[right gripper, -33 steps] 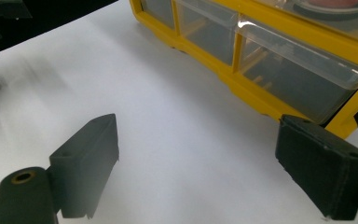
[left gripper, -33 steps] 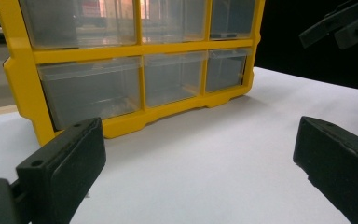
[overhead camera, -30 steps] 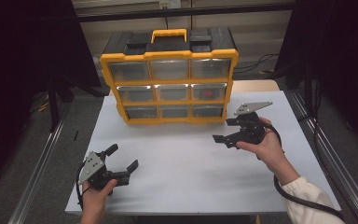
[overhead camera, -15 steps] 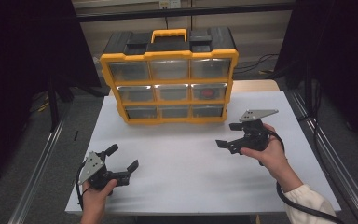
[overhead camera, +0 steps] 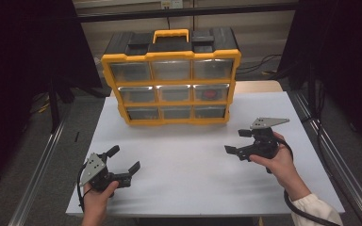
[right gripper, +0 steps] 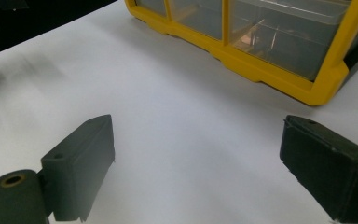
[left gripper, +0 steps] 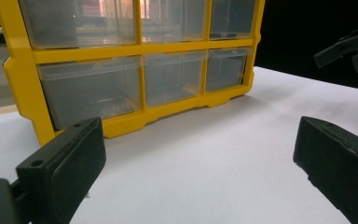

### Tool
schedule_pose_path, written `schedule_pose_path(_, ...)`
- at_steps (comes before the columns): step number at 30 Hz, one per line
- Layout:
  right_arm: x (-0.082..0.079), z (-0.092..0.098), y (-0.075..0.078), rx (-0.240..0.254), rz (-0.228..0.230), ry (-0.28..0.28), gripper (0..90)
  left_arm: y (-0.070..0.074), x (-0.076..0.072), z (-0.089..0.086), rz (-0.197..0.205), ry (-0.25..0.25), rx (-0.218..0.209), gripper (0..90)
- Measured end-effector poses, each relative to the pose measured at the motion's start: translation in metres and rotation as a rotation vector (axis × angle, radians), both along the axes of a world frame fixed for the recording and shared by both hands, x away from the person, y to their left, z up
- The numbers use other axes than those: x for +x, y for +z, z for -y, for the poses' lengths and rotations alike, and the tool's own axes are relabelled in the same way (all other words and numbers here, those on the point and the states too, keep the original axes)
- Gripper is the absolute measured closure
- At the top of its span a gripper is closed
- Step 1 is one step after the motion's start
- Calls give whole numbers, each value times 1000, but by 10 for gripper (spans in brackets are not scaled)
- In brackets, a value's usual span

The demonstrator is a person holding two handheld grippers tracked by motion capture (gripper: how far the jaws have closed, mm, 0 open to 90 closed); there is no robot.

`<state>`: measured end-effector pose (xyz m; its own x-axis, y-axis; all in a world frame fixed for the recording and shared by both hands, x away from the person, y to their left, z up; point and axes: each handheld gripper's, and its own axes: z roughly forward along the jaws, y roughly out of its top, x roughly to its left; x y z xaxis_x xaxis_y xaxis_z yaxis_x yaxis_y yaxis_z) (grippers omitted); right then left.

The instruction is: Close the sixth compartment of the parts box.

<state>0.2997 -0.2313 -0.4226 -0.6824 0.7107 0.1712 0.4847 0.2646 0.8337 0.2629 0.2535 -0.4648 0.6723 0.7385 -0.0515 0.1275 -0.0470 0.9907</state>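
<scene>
At the back of the white worktop (overhead camera: 193,174) stands a yellow drawer organizer (overhead camera: 170,84) (clear drawers, one holding something red); both hand-held grippers, left (overhead camera: 122,162) and right (overhead camera: 238,141), gape empty, well apart from it.

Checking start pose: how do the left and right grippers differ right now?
The left gripper sits near the table's front left edge, far from the yellow drawer organizer; the right gripper is farther in, on the right side. The right gripper carries a grey plate lying flat on top; the left gripper's plate tilts toward the camera. Both are open, holding nothing, jaws pointing inward.
</scene>
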Motion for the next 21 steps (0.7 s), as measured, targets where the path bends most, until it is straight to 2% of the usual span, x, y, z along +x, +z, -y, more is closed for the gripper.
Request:
schedule_pose_path(3,-2,4,-3,4,-5,-13,104,0,0,-2,3,-7,29,23)
schedule_pose_path(12,-9,13,-14,-5,-5,-22,100,0,1,-2,1,-13,27,23)
schedule_pose_path(21,-17,21,-18,9,27,-45,94,-1,1,-1,1,-17,21,23)
